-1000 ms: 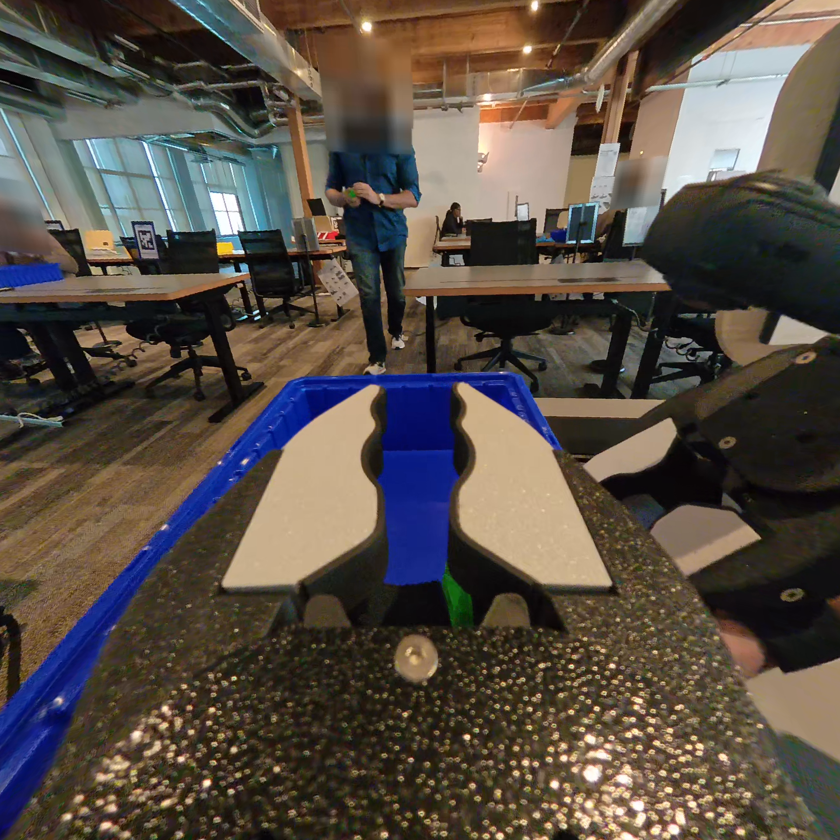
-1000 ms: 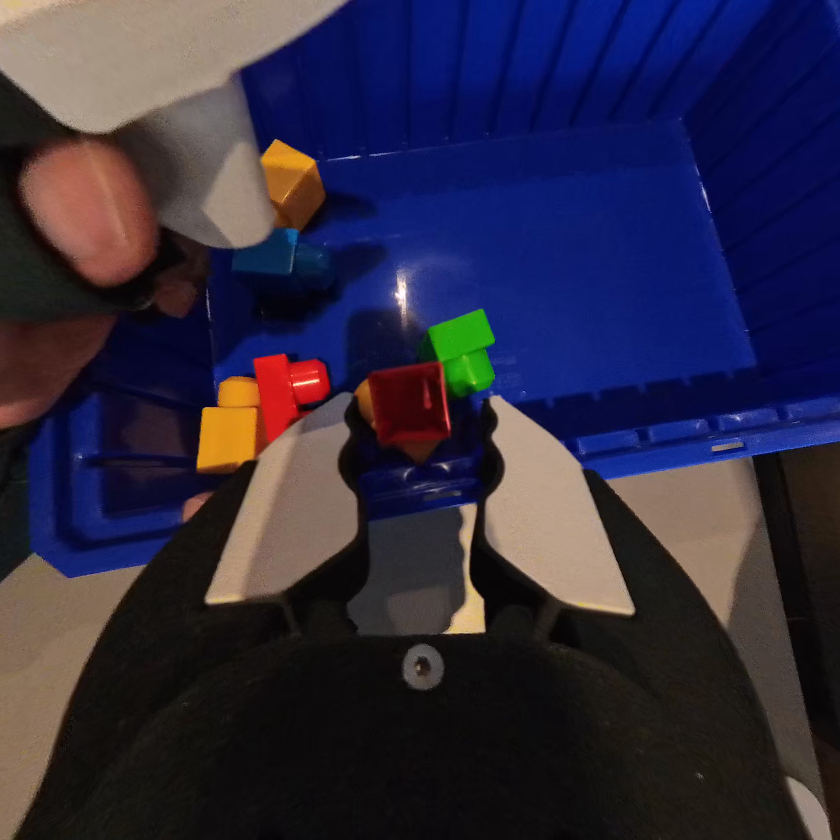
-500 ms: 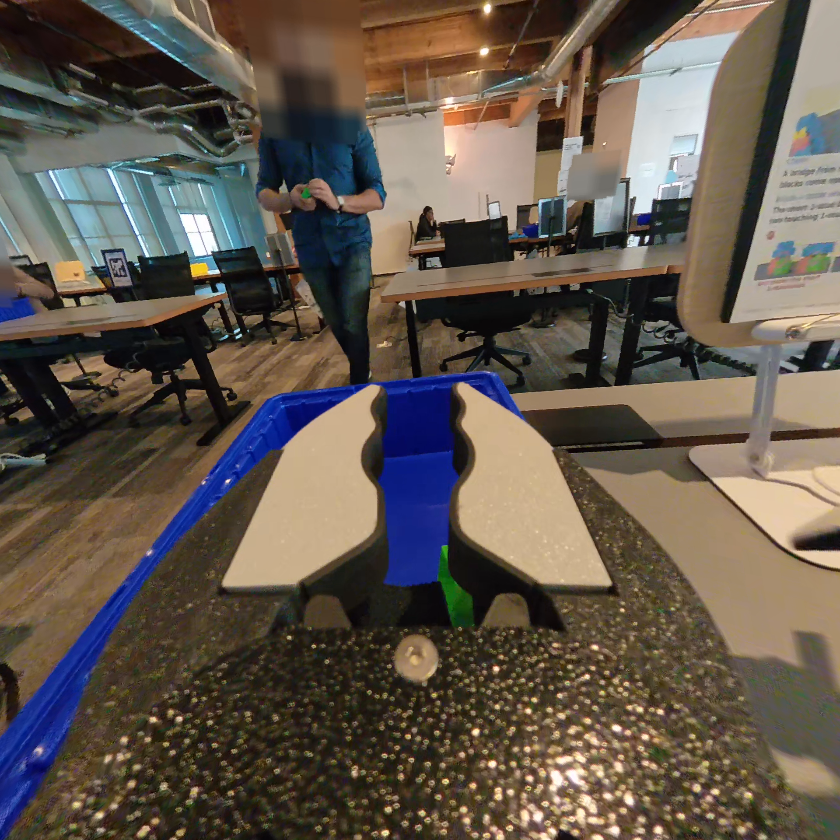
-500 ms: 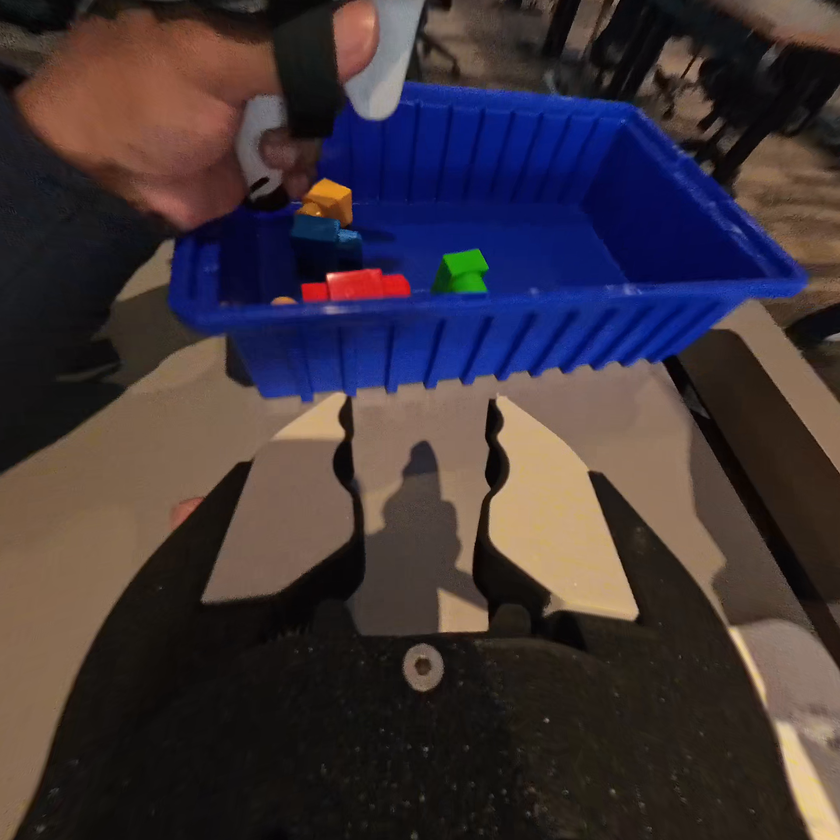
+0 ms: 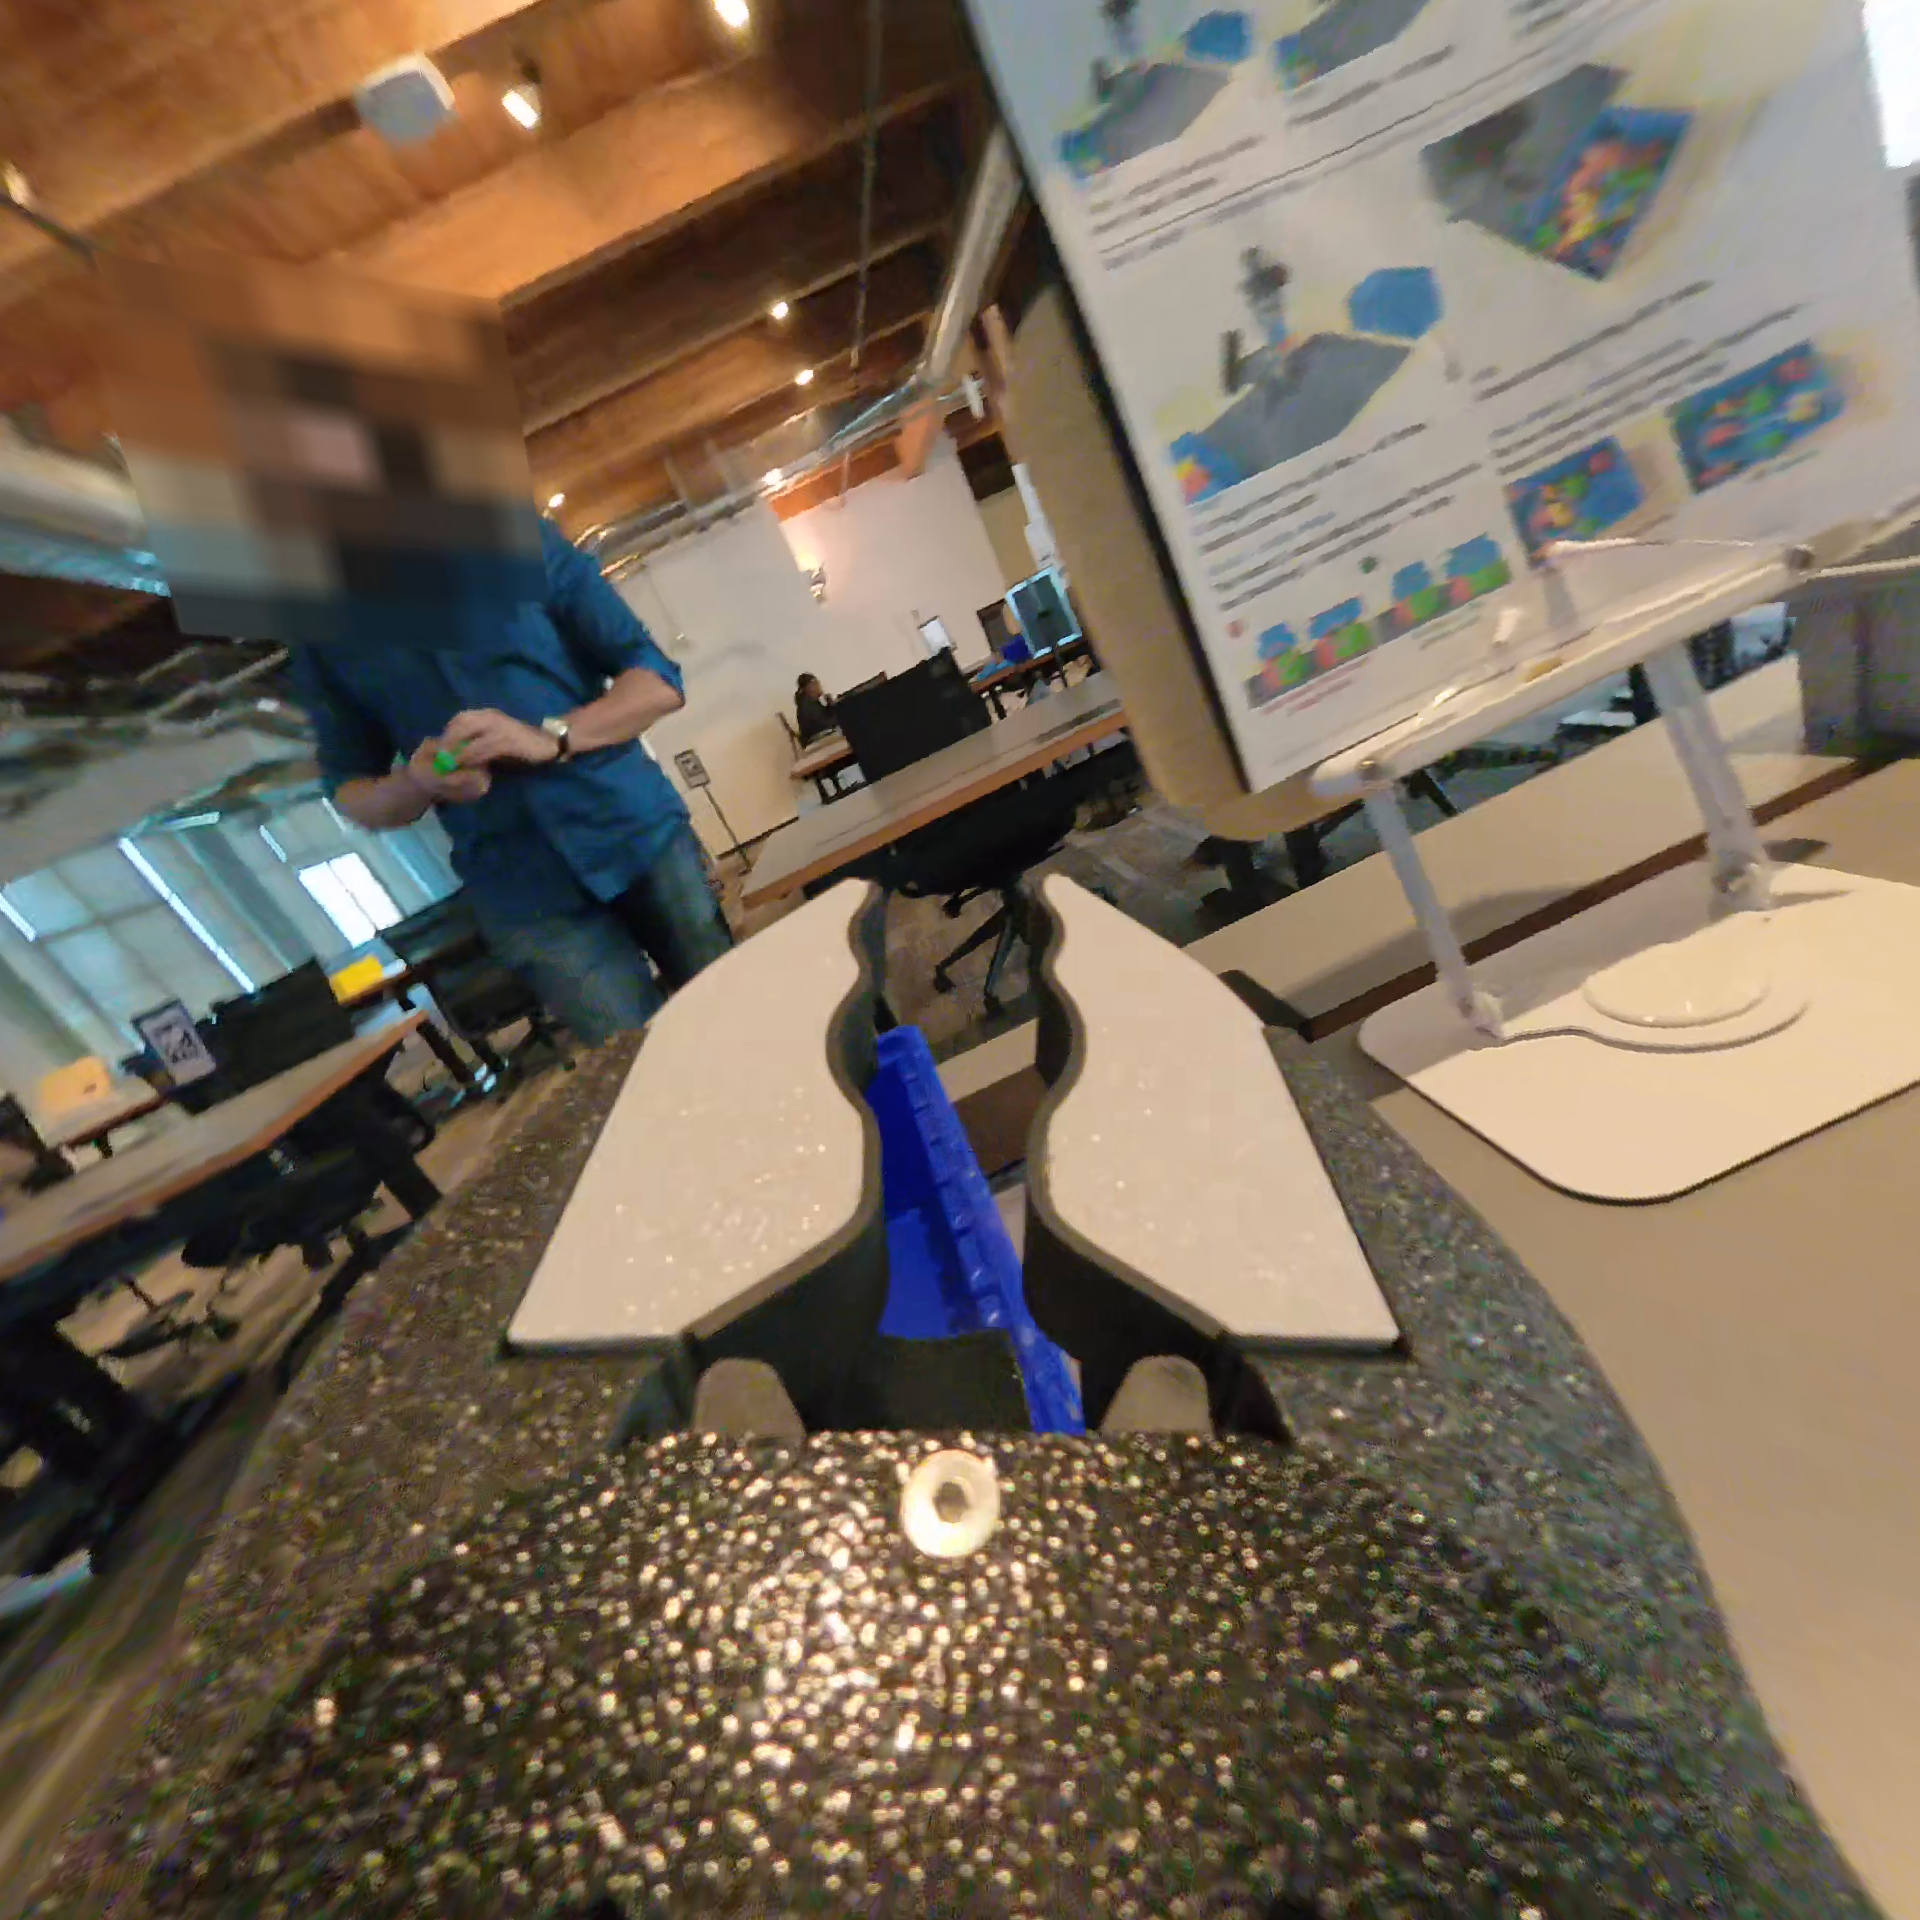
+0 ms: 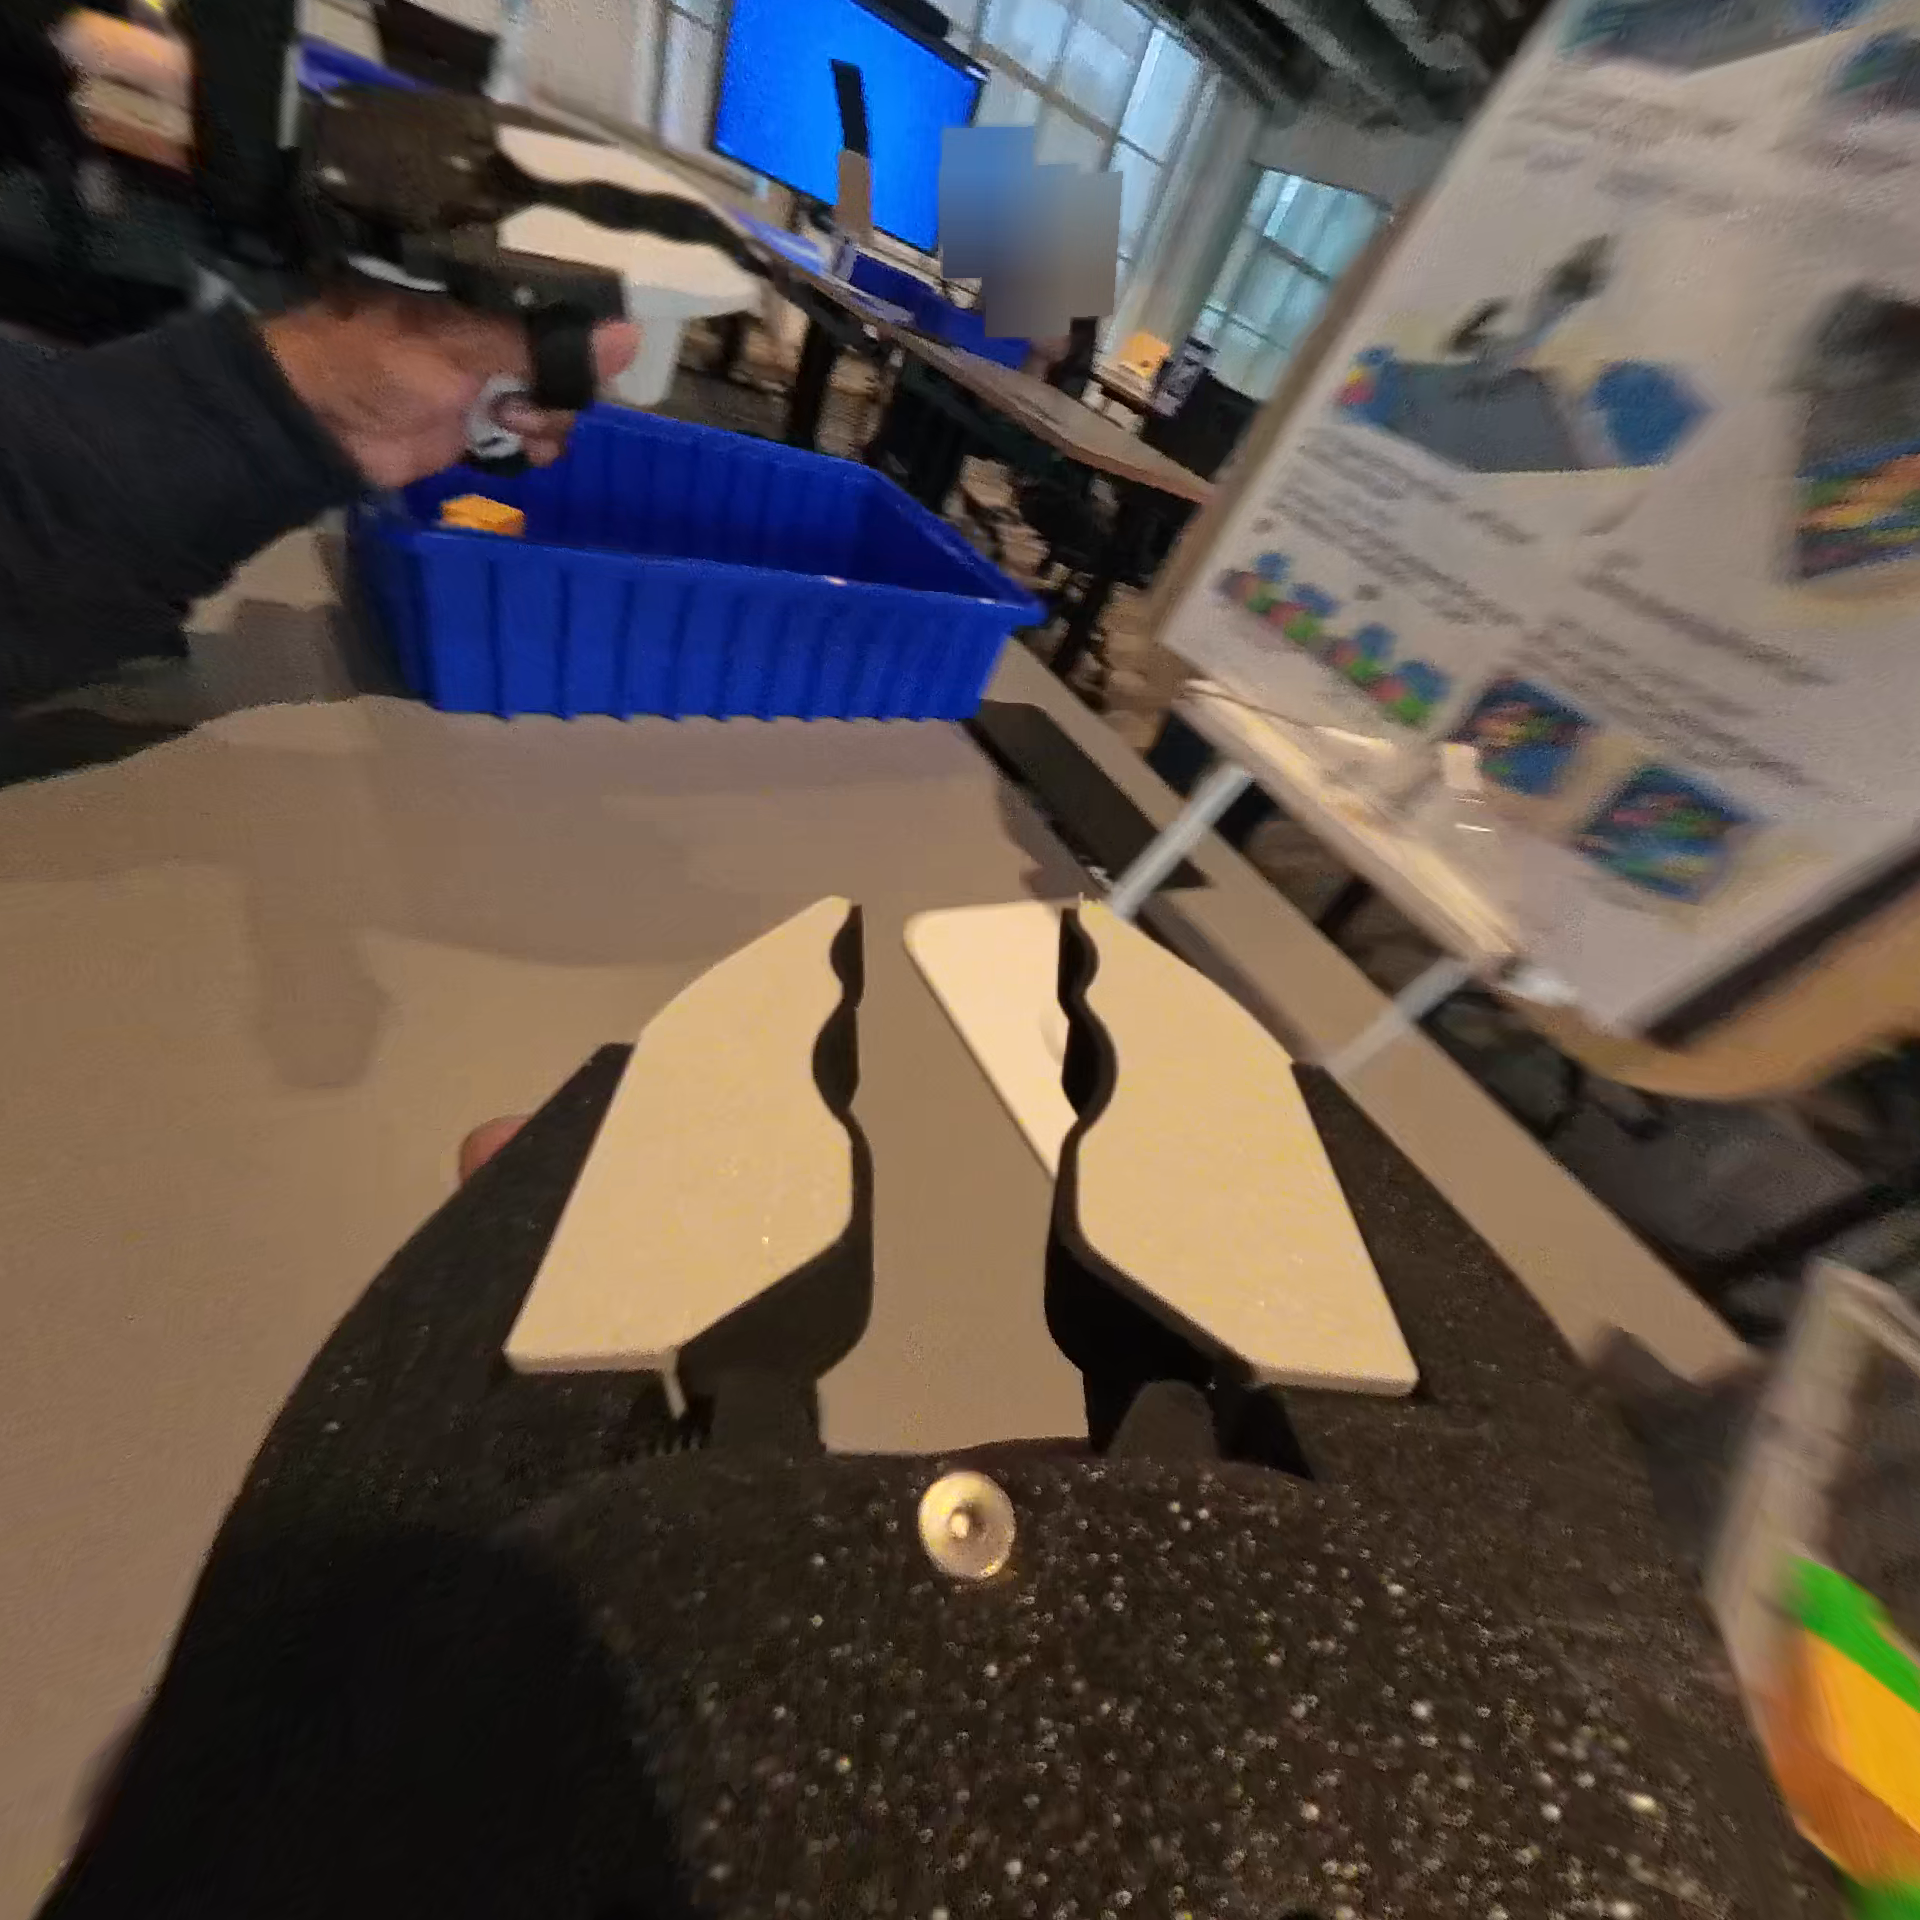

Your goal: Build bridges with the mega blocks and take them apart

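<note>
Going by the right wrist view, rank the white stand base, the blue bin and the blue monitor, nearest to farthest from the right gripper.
From the right gripper:
1. White stand base, just past the fingertips on the table.
2. Blue bin, farther back, left.
3. Blue monitor, far background.

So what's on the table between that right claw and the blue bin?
Nothing: the right wrist view shows bare grey table from the right gripper to the blue bin.

A big grey table (image 6: 436, 935) holds the things. A blue bin (image 6: 675, 623) sits on it at the far side, with a yellow block (image 6: 480, 513) inside. To the right, a white flat stand base (image 5: 1662, 1049) lies on the table and holds up a picture board (image 6: 1621, 499).
</note>
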`<act>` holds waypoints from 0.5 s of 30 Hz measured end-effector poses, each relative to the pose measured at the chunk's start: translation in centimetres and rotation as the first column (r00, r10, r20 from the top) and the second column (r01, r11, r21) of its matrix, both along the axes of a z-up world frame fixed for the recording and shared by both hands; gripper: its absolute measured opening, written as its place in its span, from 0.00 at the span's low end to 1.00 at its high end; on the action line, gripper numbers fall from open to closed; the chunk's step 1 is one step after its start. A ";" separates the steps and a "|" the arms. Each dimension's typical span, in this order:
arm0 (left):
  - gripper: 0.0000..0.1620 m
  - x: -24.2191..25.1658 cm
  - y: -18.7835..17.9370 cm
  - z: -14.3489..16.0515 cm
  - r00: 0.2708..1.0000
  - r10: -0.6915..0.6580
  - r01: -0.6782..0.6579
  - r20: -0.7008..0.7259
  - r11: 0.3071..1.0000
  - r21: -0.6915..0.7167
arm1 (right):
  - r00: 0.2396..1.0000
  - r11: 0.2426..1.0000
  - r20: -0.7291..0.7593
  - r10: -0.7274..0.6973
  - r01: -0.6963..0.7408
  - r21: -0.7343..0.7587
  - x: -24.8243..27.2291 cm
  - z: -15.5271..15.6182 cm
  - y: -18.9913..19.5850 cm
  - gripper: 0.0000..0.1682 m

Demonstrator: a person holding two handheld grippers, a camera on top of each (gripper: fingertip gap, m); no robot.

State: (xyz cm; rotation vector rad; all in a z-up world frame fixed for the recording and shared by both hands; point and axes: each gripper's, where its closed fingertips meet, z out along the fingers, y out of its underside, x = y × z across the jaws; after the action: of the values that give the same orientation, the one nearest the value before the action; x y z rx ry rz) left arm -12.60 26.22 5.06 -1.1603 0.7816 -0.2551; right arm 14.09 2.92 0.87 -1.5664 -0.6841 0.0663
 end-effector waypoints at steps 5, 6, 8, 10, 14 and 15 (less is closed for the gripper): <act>0.15 4.3 -2.6 -0.2 0.994 -0.060 0.068 -0.091 0.994 0.085 | 0.950 0.964 0.208 -0.232 0.253 -0.079 15.5 1.7 -1.9 0.21; 0.15 4.9 -3.0 -0.3 0.993 -0.074 0.083 -0.095 0.992 0.093 | 0.934 0.949 0.248 -0.258 0.294 -0.118 18.6 1.0 -1.7 0.25; 0.15 6.1 -3.7 -0.5 0.990 -0.100 0.109 -0.095 0.989 0.098 | 0.898 0.910 0.337 -0.283 0.362 -0.201 24.1 -1.3 -1.4 0.31; 0.15 6.9 -4.0 -0.9 0.989 -0.111 0.120 -0.099 0.988 0.095 | 0.850 0.872 0.449 -0.276 0.418 -0.255 28.1 -4.1 -1.1 0.33; 0.15 8.3 -4.4 -1.7 0.984 -0.116 0.130 -0.135 0.986 0.105 | 0.769 0.811 0.601 -0.217 0.485 -0.327 32.0 -9.1 -0.3 0.37; 0.15 8.6 -4.5 -1.9 0.983 -0.119 0.134 -0.141 0.985 0.106 | 0.750 0.800 0.630 -0.204 0.498 -0.334 32.4 -10.0 -0.1 0.37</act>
State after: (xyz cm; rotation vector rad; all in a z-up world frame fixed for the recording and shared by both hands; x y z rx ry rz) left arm -3.98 21.68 3.15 -1.0273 0.9784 -0.2359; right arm 46.51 2.82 -9.15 -2.2271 -0.8456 -0.6004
